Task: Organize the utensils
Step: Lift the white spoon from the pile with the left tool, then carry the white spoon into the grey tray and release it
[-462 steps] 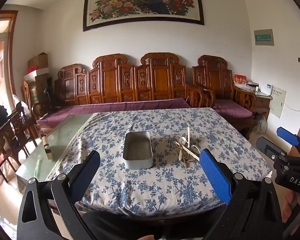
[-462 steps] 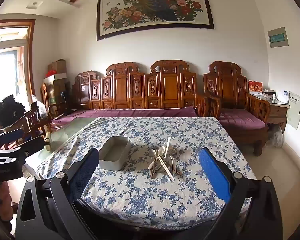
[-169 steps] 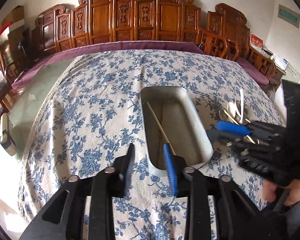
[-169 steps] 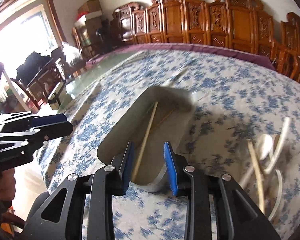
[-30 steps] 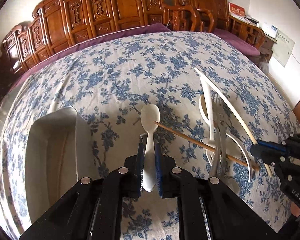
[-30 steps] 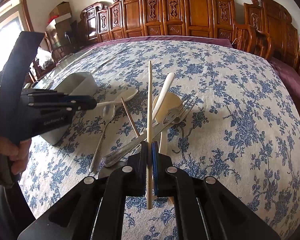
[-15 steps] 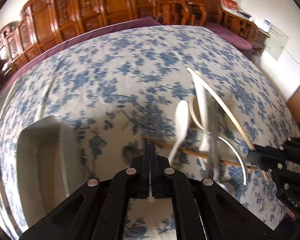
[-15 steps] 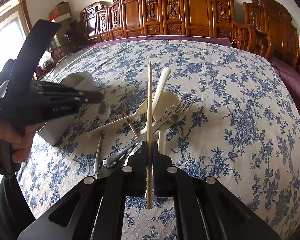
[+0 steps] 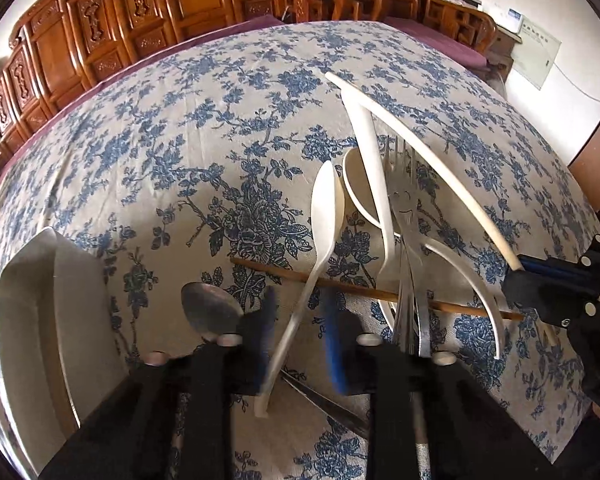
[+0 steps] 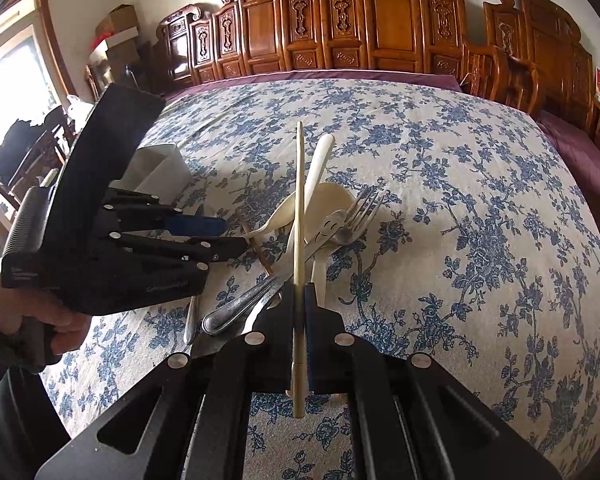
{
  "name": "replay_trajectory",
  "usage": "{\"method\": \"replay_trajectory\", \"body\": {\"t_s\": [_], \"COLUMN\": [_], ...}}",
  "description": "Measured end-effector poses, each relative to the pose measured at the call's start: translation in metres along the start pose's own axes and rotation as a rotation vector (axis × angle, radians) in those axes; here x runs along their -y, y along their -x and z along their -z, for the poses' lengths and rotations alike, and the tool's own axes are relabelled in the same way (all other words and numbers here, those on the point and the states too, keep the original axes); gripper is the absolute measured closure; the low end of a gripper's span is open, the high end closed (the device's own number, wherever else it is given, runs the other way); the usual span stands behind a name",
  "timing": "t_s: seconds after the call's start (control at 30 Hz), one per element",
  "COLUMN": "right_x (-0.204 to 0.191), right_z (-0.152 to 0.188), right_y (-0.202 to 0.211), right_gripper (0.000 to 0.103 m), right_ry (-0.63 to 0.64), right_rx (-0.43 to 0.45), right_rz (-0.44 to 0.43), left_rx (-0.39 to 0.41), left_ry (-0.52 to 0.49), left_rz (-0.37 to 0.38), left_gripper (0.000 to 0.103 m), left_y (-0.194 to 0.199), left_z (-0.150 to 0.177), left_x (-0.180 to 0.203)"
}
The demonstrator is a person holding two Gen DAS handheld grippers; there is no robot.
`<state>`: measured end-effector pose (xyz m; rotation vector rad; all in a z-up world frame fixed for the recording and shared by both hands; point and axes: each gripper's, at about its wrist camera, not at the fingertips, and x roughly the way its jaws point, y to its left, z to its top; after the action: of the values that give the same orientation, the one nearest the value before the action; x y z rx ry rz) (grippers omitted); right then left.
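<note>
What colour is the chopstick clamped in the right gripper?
Pale cream chopstick; clearest in the right wrist view.

The floral tablecloth (image 10: 480, 208) lay bare on the far and right sides, leaving wide room there. Near the front, a tangled pile of utensils (image 9: 388, 216) blocked the middle. A metal tray (image 9: 40, 312) stood at the left, a strip of bare cloth between it and the pile. The left gripper (image 10: 224, 236) hung low over the pile's left edge, and carved wooden seating (image 10: 340, 24) closed off the far side.
</note>
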<state>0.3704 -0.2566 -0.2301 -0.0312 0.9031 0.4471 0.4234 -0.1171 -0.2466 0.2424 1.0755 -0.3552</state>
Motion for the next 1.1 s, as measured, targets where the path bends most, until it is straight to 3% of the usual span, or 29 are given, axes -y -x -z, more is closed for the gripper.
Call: {"method": "replay_trajectory", "body": {"t_s": [0.1, 0.27, 0.53, 0.8, 1.1], "right_x": [-0.002, -0.007, -0.016, -0.033, -0.063], "right_z": [0.000, -0.001, 0.004, 0.009, 0.004], "right_y": [0.001, 0.003, 0.001, 0.002, 0.010], "right_gripper": [0.097, 0.097, 0.097, 0.097, 0.097], "right_ry": [0.004, 0.015, 0.012, 0.027, 0.073], "right_rx": [0.000, 0.005, 0.001, 0.006, 0.032], "right_rz": [-0.001, 0.001, 0.004, 0.014, 0.032], "left_rx": [0.009, 0.028, 0.104, 0.151, 0.138], "left_ry": [-0.014, -0.001, 0.016, 0.052, 0.119], "left_rz": [0.007, 0.012, -0.003, -0.040, -0.090], "left_gripper": [0.100, 0.100, 0.100, 0.100, 0.100], "left_y": [0.002, 0.015, 0.066, 0.111, 0.115], "left_z": [0.001, 0.005, 0.016, 0.035, 0.060], "left_x": [0.002, 0.000, -0.015, -0.052, -0.105]}}
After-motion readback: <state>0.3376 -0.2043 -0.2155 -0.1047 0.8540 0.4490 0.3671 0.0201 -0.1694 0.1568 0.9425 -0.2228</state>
